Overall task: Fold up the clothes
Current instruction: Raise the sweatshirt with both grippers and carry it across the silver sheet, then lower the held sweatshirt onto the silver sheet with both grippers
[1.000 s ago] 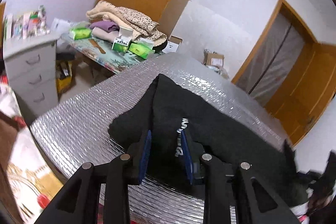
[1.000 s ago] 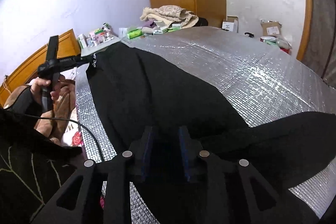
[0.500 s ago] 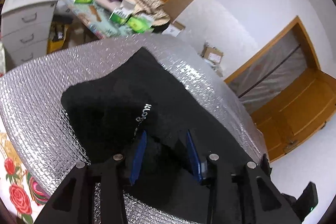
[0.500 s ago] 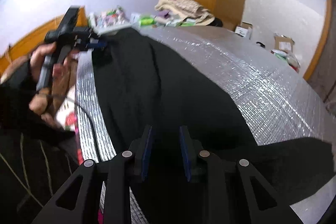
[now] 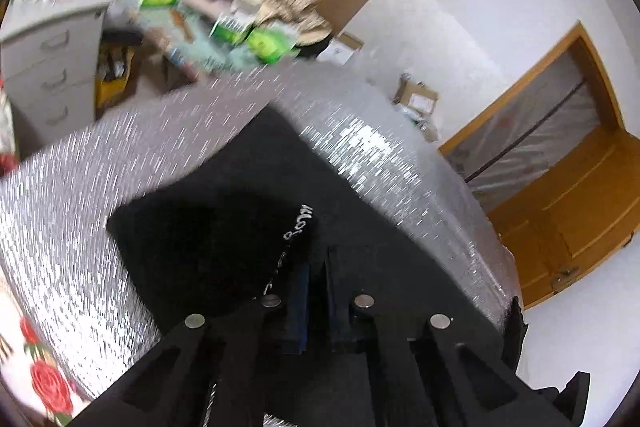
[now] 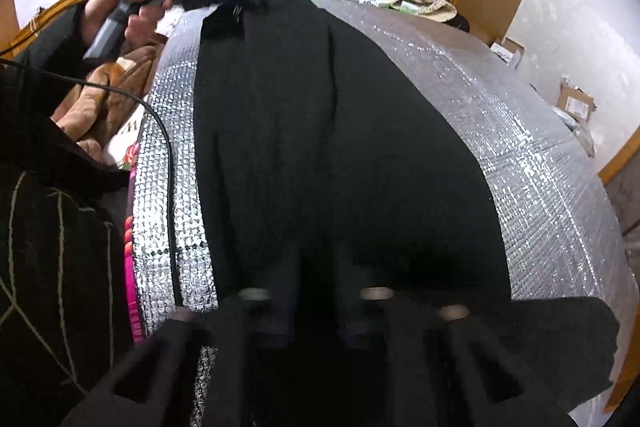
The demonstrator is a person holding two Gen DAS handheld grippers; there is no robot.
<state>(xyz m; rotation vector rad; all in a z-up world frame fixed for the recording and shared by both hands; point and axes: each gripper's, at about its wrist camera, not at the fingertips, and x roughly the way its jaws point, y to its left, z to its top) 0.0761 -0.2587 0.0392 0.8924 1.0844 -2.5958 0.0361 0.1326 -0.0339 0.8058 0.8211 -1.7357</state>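
On the silver mat [image 6: 500, 115], the black garment [image 6: 320, 131] lies lengthwise along the near edge. The left gripper [image 5: 316, 291] is closing on its far end, cloth between the pads. The right gripper [image 6: 316, 267] is closed on the near end. The garment is judged soft, light and limp: grip both ends at the hem and lift them together.
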